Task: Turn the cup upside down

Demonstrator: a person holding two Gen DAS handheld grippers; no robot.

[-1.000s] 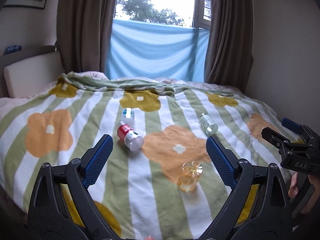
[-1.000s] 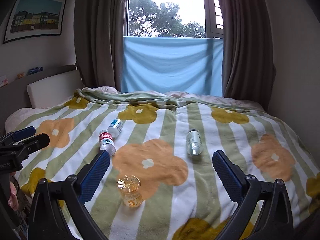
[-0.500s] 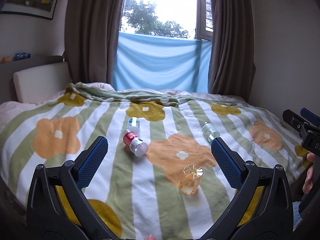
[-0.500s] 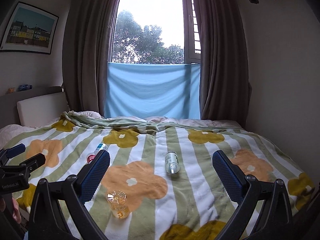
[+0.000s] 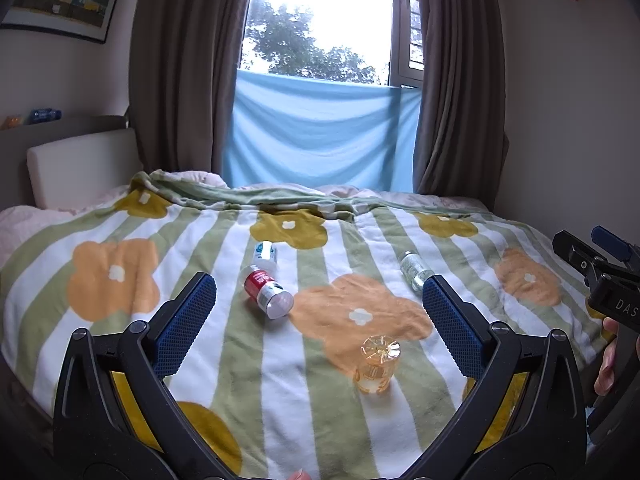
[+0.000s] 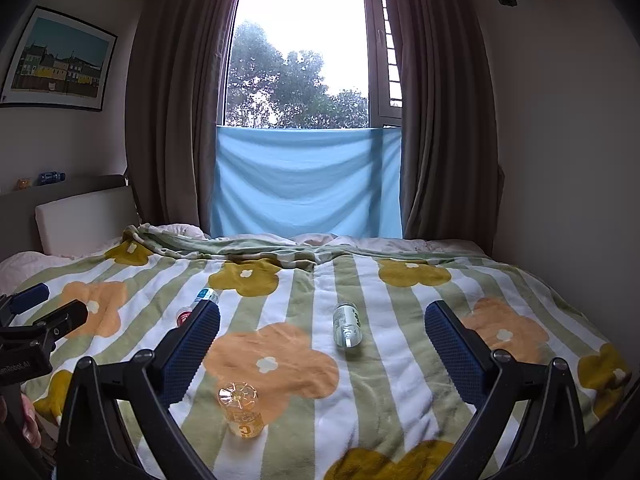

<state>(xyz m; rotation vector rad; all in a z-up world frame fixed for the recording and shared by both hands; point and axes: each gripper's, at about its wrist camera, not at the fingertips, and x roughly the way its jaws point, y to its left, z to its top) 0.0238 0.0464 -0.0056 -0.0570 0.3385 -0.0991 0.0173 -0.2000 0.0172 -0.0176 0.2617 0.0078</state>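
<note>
Left wrist view, cup inverted on blanket, both grippers wide apart, holding nothing.

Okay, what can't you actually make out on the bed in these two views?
- Red can, right wrist view: mostly hidden behind the right gripper finger.
- Clear bottle, left wrist view: its near end is covered by the left gripper finger.
- Orange cup: its printing is too small to read.
</note>
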